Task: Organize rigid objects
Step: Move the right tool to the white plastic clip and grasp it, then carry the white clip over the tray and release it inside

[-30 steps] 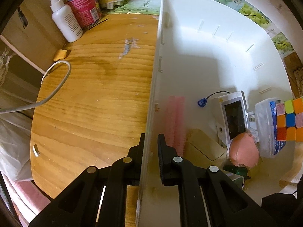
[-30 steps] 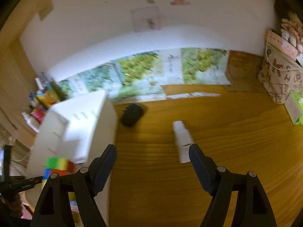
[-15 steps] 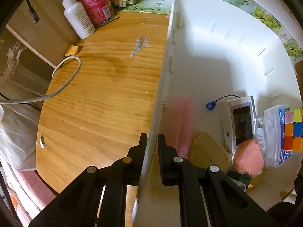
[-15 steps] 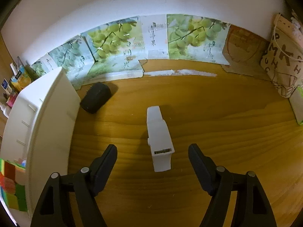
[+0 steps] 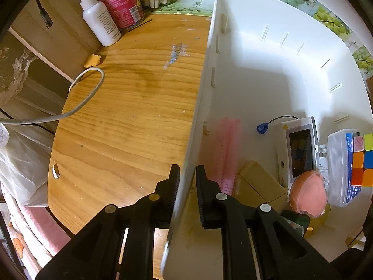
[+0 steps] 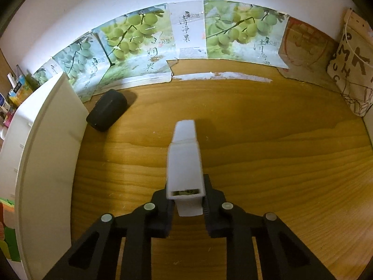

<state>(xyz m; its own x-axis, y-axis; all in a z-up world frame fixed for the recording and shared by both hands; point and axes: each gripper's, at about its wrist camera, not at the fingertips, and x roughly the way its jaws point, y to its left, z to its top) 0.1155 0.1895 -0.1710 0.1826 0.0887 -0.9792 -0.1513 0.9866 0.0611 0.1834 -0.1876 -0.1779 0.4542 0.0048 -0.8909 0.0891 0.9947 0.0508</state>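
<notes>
At the bottom centre of the right wrist view, the right gripper (image 6: 186,206) is closing on the near end of a white box (image 6: 185,163), and its pads already touch the two long sides. The box lies flat on the wooden table (image 6: 268,163) in the middle of the frame, its long axis running straight away from the gripper toward the wall, so the fingers straddle its short width. Its open near end faces the camera. Up and to the left lies a black case (image 6: 107,113), just beside the white bin (image 6: 46,140) that fills the left edge.

In the left wrist view, the left gripper (image 5: 187,186) at bottom centre is clenched on the bin's near wall, one finger outside and one inside. Lower right, inside the bin, sit a colour cube (image 5: 363,158), a pink ball (image 5: 309,192) and a small screen device (image 5: 300,149).

The bin lies to the left of the held box, so I judge the coming move to be a lift and a carry leftward over that wall, with the right hand the only one free to do it
</notes>
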